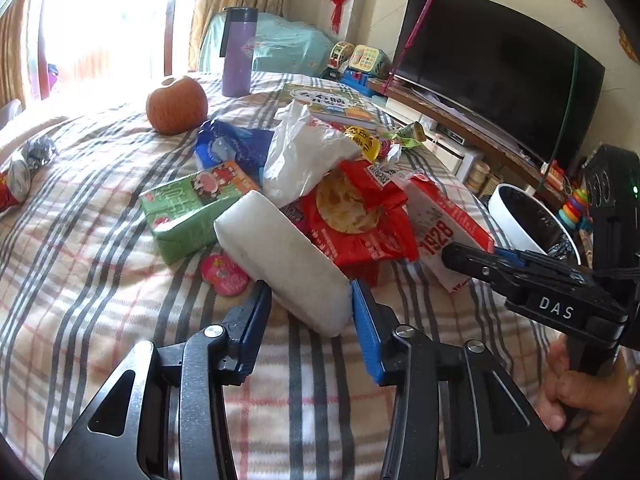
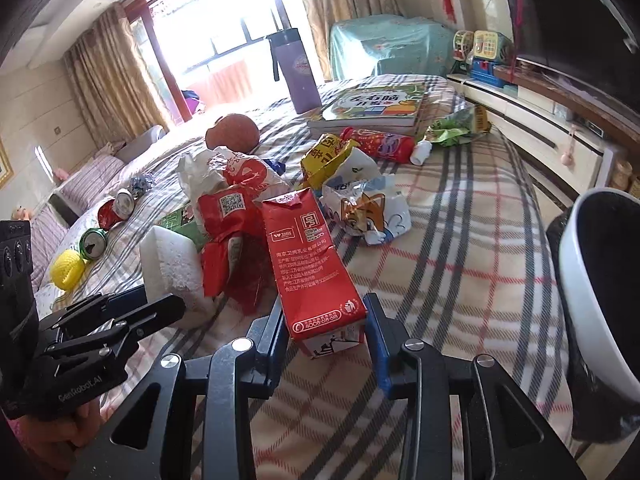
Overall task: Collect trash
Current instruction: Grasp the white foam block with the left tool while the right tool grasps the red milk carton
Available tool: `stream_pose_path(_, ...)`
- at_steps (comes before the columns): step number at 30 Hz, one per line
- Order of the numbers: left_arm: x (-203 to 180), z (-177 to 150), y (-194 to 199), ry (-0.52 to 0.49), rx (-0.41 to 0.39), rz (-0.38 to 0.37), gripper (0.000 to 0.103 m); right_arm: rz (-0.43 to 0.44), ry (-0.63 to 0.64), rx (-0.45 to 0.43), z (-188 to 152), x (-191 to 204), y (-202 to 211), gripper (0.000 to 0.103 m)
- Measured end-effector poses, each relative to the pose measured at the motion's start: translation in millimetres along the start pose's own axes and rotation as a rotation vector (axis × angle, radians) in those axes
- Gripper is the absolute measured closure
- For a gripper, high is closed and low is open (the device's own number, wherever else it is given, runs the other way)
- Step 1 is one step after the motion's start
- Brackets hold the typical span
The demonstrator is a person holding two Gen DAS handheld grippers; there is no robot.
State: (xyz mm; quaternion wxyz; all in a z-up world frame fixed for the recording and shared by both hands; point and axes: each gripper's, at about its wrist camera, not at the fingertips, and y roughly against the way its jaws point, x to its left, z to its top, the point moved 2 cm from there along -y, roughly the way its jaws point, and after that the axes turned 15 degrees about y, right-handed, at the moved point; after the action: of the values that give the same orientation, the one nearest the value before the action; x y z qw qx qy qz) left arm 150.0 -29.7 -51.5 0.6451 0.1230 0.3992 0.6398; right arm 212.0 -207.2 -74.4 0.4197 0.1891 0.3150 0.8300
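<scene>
On the plaid bed (image 1: 80,280), the left hand-held gripper (image 1: 312,304) clamps a white foam block (image 1: 280,256) – the right hand-held gripper (image 2: 326,320) grips a red milk carton (image 2: 308,256) (white bin (image 2: 592,280) just beside).

Bed (image 1: 80,280): foam block (image 1: 280,264) nearest in the left wrist view, drink carton (image 1: 192,216) left of it, biscuit wrapper (image 1: 356,220) right, milk carton (image 2: 312,256) further right. Apple (image 1: 176,104) and flask (image 1: 238,52) behind; books (image 2: 372,108) right of flask. Bin (image 2: 600,292) off the bed's right edge.
</scene>
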Motion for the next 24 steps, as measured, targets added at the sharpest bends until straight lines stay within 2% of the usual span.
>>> stream_pose_path(5, 14, -4, 14, 0.036, 0.008, 0.011, 0.059, 0.011, -0.021, 0.007, -6, 4, 7, 0.067)
stream_pose_path(6, 15, -4, 16, 0.04, 0.003, 0.02, 0.054, 0.013, -0.019, 0.006, -6, 5, 7, 0.067)
stream_pose_path(9, 20, -2, 19, 0.077, -0.006, 0.043, 0.031, 0.015, -0.017, 0.004, -5, 8, 5, 0.067)
stream_pose_path(13, 26, 2, 15, 0.118, 0.002, 0.038, 0.024, 0.012, -0.031, 0.009, -4, 8, 0, 0.066)
stream_pose_path(17, 35, 4, 2, 0.146, 0.014, 0.073, 0.025, 0.01, -0.042, 0.014, -5, 6, -4, 0.066)
stream_pose_path(20, 38, 1, -6, 0.153, 0.027, 0.064, 0.025, 0.01, -0.047, 0.014, -7, 6, -3, 0.067)
stream_pose_path(21, 37, 1, -6, 0.148, 0.026, 0.051, 0.034, 0.006, -0.047, 0.011, -7, 7, -2, 0.067)
stream_pose_path(22, 36, 0, -6, 0.14, 0.029, 0.034, 0.048, 0.0, -0.046, 0.007, -8, 7, 0, 0.067)
stream_pose_path(24, 28, -2, -2, 0.101, 0.023, 0.019, 0.052, -0.004, -0.046, -0.004, -9, 8, 5, 0.067)
